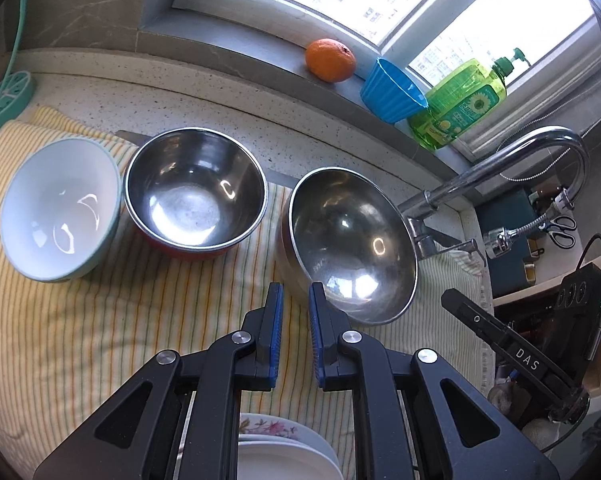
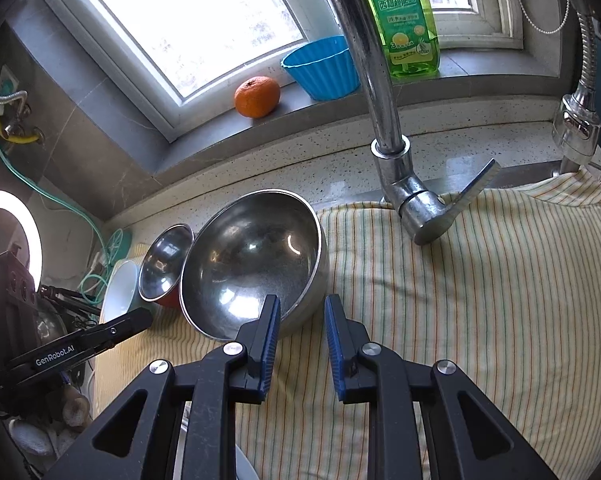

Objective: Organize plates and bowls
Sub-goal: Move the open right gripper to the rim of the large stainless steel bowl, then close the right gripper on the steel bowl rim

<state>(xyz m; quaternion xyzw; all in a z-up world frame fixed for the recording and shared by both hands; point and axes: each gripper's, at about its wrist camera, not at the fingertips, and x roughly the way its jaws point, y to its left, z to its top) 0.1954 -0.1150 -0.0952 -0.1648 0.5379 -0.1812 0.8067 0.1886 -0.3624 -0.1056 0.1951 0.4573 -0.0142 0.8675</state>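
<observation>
Striped cloth covers the counter under a bright window, with an orange, a blue cup and a green soap bottle on the sill at about one o'clock in my left view. Three bowls stand in a row on the cloth: a white bowl at ten o'clock, a red-sided steel bowl at eleven, and a large steel bowl at one o'clock, tilted toward the tap.

My left gripper is nearly clenched, with only a narrow gap between the pads and nothing in it; its right pad sits just beside the large bowl's near rim. My right gripper stands slightly wider, also empty, its left pad crossing that bowl's rim in the picture; I cannot tell whether it touches.

I judge I am between picks, lining up on the large bowl. Next I would need to part one pair of jaws and straddle the rim before closing.

White plates, one with a flower print, lie at six o'clock, mostly hidden under my left gripper, so I cannot count them.
</observation>
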